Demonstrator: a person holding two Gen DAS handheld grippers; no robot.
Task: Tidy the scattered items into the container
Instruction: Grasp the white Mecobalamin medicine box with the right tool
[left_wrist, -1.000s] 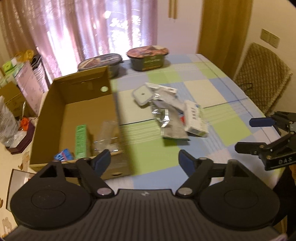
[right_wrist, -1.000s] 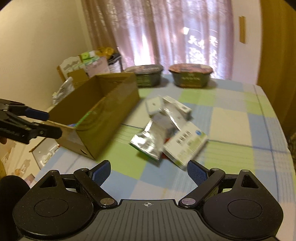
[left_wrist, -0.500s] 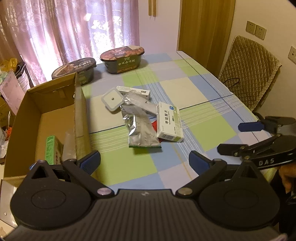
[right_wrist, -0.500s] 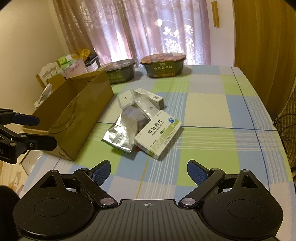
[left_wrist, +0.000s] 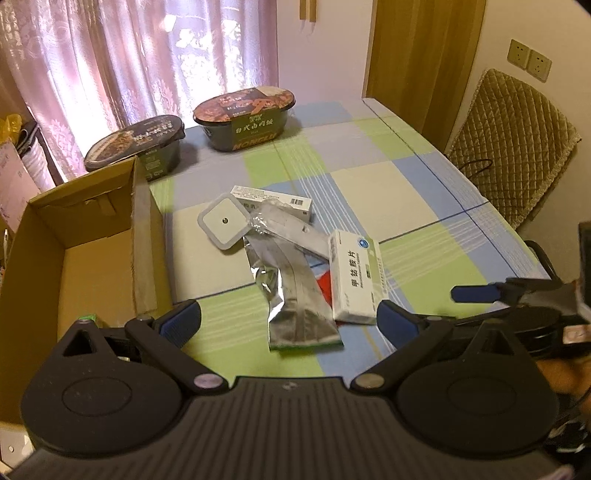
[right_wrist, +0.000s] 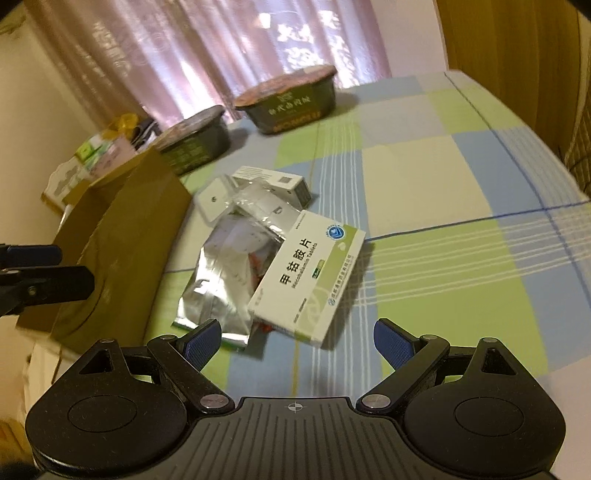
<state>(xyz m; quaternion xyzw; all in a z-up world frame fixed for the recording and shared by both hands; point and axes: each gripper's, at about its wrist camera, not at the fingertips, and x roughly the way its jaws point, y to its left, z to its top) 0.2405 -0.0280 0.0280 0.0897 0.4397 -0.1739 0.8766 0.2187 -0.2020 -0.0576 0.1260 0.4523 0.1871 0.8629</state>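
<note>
Right wrist view: white-and-green cardboard tablet box (right_wrist: 308, 278), long axis running away rightward, lies just ahead of right gripper (right_wrist: 297, 341), jaws apart, empty, nearer than left gripper (left_wrist: 290, 321), likewise apart.

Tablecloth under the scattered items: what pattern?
Checked tablecloth in green, blue and cream squares; clearest in the right wrist view.

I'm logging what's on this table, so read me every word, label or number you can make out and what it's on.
"甲钴胺片" and "Mecobalamin Tablets": white and green medicine box.
"日式" with further blurred characters, and "NONGLU" (uncertain): right-hand noodle bowl.
Left noodle bowl: lid print unreadable.
Long white box: barcode, small text unreadable.
Silver foil pouch, square white device: no readable text.
</note>
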